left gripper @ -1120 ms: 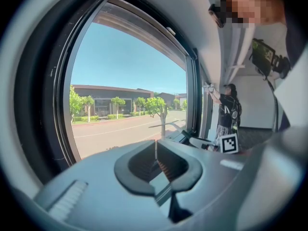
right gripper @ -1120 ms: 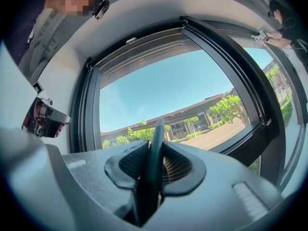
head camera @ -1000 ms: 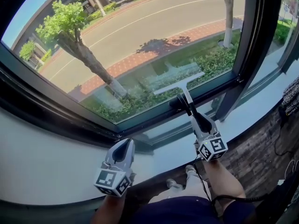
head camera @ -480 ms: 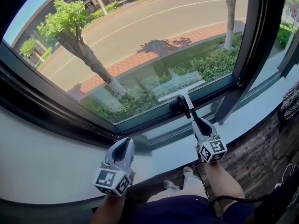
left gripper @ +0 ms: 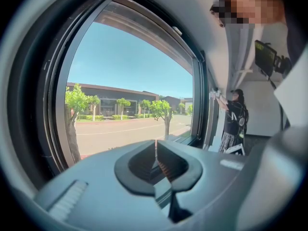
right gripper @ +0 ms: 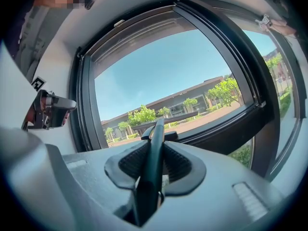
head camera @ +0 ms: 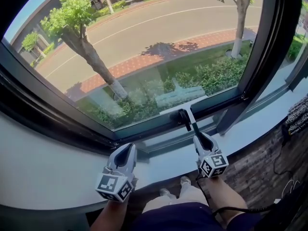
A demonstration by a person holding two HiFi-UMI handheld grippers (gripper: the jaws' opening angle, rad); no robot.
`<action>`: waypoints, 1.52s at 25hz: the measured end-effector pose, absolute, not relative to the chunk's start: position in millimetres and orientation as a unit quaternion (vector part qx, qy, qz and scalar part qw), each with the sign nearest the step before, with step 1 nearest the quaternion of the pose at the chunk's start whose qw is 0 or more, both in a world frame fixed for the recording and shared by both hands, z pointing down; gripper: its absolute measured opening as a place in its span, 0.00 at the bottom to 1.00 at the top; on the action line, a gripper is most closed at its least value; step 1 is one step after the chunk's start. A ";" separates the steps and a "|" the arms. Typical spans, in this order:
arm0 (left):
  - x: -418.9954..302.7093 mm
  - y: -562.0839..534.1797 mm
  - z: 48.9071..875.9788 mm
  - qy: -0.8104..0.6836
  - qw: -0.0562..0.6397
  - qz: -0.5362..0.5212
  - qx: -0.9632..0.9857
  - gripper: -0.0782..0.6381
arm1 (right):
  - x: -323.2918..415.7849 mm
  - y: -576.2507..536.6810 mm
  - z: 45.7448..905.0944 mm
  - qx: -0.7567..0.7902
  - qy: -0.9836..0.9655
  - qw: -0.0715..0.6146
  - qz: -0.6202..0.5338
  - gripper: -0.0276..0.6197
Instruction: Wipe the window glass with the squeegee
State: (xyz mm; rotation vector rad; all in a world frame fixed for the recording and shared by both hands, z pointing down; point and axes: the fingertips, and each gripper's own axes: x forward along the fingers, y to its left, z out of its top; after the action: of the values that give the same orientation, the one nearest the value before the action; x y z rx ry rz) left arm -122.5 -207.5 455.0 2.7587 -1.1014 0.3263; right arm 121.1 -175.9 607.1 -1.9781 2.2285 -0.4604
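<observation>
The squeegee (head camera: 185,112) has a pale blade and a black handle. Its blade lies against the window glass (head camera: 144,47) just above the bottom frame, right of centre. My right gripper (head camera: 197,137) is shut on the squeegee handle (right gripper: 154,150), which runs forward between the jaws to the blade (right gripper: 166,121). Lower left, over the sill, my left gripper (head camera: 129,149) hovers shut and holds nothing. In the left gripper view its jaws meet with nothing between them (left gripper: 155,159), pointing at the glass (left gripper: 130,95).
A dark window frame (head camera: 144,131) and a black upright post (head camera: 257,47) border the pane. The pale sill (head camera: 53,167) runs below it. Another person (left gripper: 234,121) stands at a window farther along. Brick-patterned floor and cables (head camera: 279,167) lie at the right.
The right gripper has drawn the squeegee down the glass, from mid-lower pane to the bottom frame, and pulled back a little. The left gripper has stayed put.
</observation>
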 end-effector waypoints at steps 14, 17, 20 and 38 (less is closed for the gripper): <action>-119.7 -228.8 439.6 -0.388 0.021 0.075 0.918 0.12 | 106.8 -179.1 490.7 -0.636 0.763 0.114 0.035 0.20; -120.9 -237.3 424.4 -0.390 0.019 0.052 0.919 0.12 | 102.2 -189.4 434.3 -0.625 0.763 0.151 0.063 0.20; -127.7 -245.2 411.8 -0.391 0.009 0.040 0.920 0.12 | 91.3 -196.9 363.2 -0.612 0.760 0.193 0.104 0.20; -168.5 -265.0 325.9 -0.421 -0.025 -0.044 0.905 0.12 | 24.9 -247.1 167.9 -0.559 0.735 0.278 0.265 0.20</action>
State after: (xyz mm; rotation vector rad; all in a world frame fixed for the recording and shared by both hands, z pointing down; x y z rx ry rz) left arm -168.5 -265.0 325.9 2.8906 -1.3452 -0.1401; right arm 24.9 -247.1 167.9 -1.5009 1.9716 0.7121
